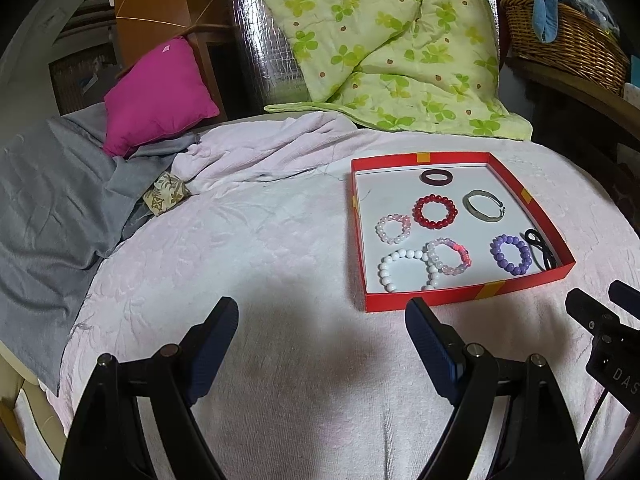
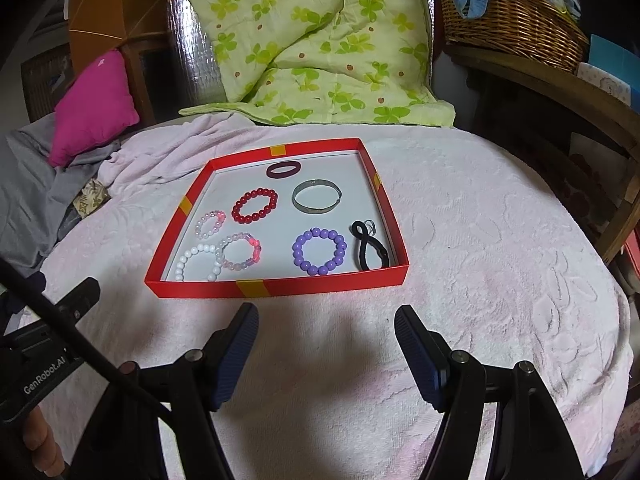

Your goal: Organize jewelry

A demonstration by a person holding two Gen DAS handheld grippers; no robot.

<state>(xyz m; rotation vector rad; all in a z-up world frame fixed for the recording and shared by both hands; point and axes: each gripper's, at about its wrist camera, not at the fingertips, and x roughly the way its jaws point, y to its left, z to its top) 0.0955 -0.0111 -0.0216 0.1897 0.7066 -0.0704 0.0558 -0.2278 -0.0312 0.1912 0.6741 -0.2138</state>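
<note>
A shallow red box (image 2: 320, 285) (image 1: 460, 296) lies on the pale pink towel and holds several pieces of jewelry. Inside are a red bead bracelet (image 2: 255, 206) (image 1: 435, 211), a silver bangle (image 2: 317, 196) (image 1: 483, 205), a purple bead bracelet (image 2: 319, 251) (image 1: 512, 255), a white bead bracelet (image 2: 198, 266) (image 1: 406, 270), two pink bead bracelets, a dark maroon ring-shaped band (image 2: 283, 169) (image 1: 437, 177) and a black hair tie (image 2: 369, 250). My right gripper (image 2: 326, 326) stands open just before the box's near wall, nothing between its fingers. My left gripper (image 1: 322, 320) is open over bare towel, left of the box.
A green clover-print quilt (image 2: 312, 40) is heaped behind the box. A magenta cushion (image 1: 158, 96) and grey cloth (image 1: 48, 200) lie at the left. A wicker basket (image 2: 516, 24) stands on a wooden shelf at the right. The other gripper's body (image 2: 44, 344) shows at lower left.
</note>
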